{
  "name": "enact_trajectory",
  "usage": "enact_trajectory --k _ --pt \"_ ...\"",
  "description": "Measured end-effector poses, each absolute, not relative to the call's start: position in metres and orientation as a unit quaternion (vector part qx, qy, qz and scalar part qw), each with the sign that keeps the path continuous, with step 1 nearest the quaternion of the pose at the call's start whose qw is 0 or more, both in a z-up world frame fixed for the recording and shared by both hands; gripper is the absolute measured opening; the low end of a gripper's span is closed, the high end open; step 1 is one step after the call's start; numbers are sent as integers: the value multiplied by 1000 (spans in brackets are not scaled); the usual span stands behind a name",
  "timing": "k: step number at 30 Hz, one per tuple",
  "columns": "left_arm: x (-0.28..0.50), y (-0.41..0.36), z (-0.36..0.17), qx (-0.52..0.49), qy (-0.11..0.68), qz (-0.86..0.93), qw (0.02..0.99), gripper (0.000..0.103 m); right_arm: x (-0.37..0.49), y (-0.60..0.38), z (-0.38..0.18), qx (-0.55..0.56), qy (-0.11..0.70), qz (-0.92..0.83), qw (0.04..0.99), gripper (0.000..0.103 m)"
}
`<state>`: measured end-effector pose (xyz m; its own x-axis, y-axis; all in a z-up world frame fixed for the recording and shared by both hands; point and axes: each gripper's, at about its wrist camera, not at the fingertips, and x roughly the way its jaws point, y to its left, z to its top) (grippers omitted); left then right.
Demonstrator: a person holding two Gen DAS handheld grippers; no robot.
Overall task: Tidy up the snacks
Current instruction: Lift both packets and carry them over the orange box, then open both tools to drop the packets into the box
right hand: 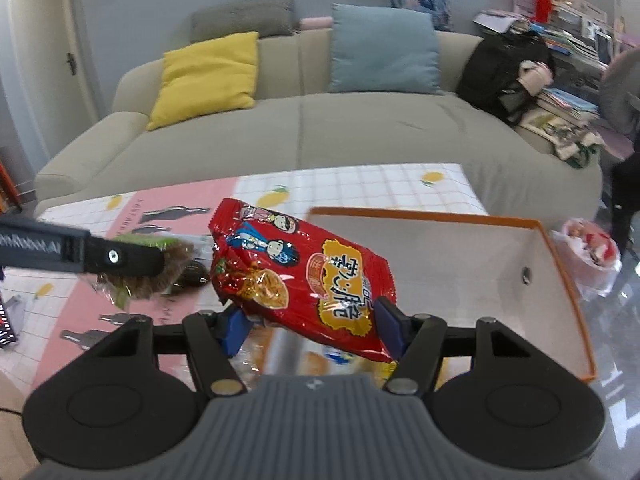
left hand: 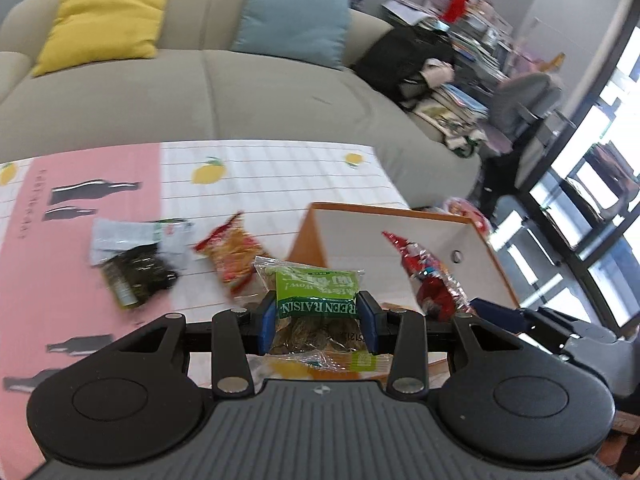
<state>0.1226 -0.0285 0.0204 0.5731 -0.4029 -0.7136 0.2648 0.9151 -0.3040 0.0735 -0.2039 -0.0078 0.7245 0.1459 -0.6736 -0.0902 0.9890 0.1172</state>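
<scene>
Left gripper (left hand: 317,322) clamped on raisin pack (left hand: 316,300), lifted off table (left hand: 280,176). Right gripper (right hand: 312,330) gripping red bag (right hand: 300,276) beside box (right hand: 448,256).

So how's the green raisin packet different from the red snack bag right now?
The green raisin packet is green and partly clear, showing raisins, while the red snack bag is shiny red foil with cartoon figures. The raisin packet sits in the left gripper; the red bag is in the right gripper. The red bag looks larger and makes its gripper's jaws stand wider. Both are clamped and lifted by the orange-rimmed box.
</scene>
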Motion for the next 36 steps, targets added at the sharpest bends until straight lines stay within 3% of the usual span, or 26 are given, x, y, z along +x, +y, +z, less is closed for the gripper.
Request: enact_trajectory --k 20,36 --pt "180 -136 -9 56 442 -275 852 46 112 -270 -59 36 447 3 894 63" --pt "223 -171 -56 181 468 -321 803 46 172 -277 -101 -16 524 41 851 63"
